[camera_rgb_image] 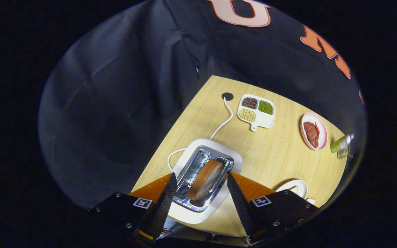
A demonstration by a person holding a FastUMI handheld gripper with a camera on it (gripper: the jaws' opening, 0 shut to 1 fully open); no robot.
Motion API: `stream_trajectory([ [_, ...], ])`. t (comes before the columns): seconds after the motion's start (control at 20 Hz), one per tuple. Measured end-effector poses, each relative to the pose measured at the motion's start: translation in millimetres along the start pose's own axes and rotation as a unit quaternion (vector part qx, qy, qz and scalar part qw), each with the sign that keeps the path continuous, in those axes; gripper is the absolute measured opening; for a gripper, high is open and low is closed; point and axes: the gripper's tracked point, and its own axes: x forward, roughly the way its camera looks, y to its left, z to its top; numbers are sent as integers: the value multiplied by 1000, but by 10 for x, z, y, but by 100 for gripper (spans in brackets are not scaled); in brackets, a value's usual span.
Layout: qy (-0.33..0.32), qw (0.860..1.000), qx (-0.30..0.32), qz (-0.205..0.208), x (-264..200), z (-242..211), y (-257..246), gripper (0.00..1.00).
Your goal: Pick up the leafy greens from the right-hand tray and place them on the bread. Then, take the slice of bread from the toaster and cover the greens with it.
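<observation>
I look down on a white toaster (231, 159) with a chrome top on a light wooden table (274, 155). A brown slice of bread (205, 179) stands up out of its right slot. My gripper (202, 187) hangs above it, open, with the slice between the two fingers; neither finger touches it. A white plate (296, 187) peeks out just beyond the right finger, and what lies on it is mostly hidden.
A white cord (224, 120) runs from the toaster to a black grommet (227, 96). Farther off are a white divided dish (257, 111) of beans, a pink plate (314, 131) with red meat, and a green-capped bottle (341, 143) at the table's edge.
</observation>
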Motion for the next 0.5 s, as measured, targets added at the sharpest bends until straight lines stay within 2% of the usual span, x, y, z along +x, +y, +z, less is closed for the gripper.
stream_trajectory([
  [0.35,19,997,-2,-75,232,-62,-188,76],
  [0.45,33,996,3,-81,260,-160,-234,70],
  [0.5,38,995,9,-88,263,-189,-267,59],
])
